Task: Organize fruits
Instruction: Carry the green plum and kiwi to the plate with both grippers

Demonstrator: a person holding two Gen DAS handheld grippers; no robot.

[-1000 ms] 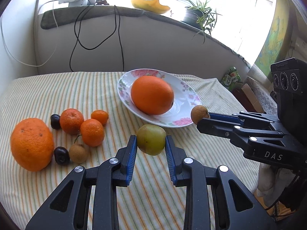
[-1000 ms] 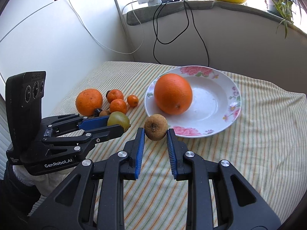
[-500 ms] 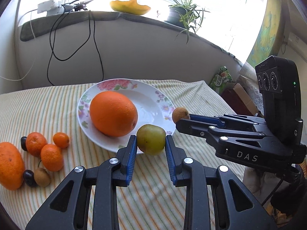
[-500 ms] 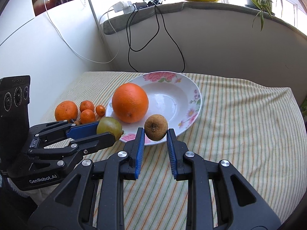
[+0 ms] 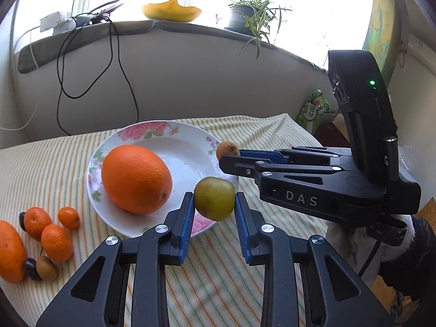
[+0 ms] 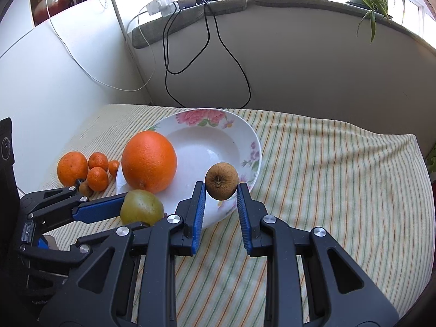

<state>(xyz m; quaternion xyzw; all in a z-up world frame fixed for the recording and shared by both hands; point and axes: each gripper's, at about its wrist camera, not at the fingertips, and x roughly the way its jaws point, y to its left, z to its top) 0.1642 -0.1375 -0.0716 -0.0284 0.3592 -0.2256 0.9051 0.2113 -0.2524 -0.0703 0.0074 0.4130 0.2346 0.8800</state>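
My left gripper point(image 5: 214, 204) is shut on a green round fruit point(image 5: 214, 198), held over the near rim of the flowered white plate point(image 5: 190, 139). A big orange point(image 5: 136, 178) lies in that plate. My right gripper point(image 6: 220, 190) is shut on a small brown fruit point(image 6: 222, 181) above the plate's point(image 6: 239, 125) right rim. In the right wrist view the left gripper point(image 6: 120, 208) with its green fruit point(image 6: 141, 210) comes in from the left. The right gripper point(image 5: 231, 156) shows at the right of the left wrist view, brown fruit point(image 5: 227, 149) at its tip.
Left of the plate on the striped cloth point(image 5: 49, 160) lie a large orange point(image 5: 9, 253), three small tangerines point(image 5: 55, 241), dark small fruits point(image 5: 28, 264) and a brown one point(image 5: 47, 268). Black cables point(image 6: 207, 54) hang down the grey wall behind. The table's right edge point(image 6: 417, 147) drops off.
Both grippers have carried their fruits toward the plate: the plate and orange have grown nearer and shifted under the fruits. The loose fruits slid to the left edge of both views.
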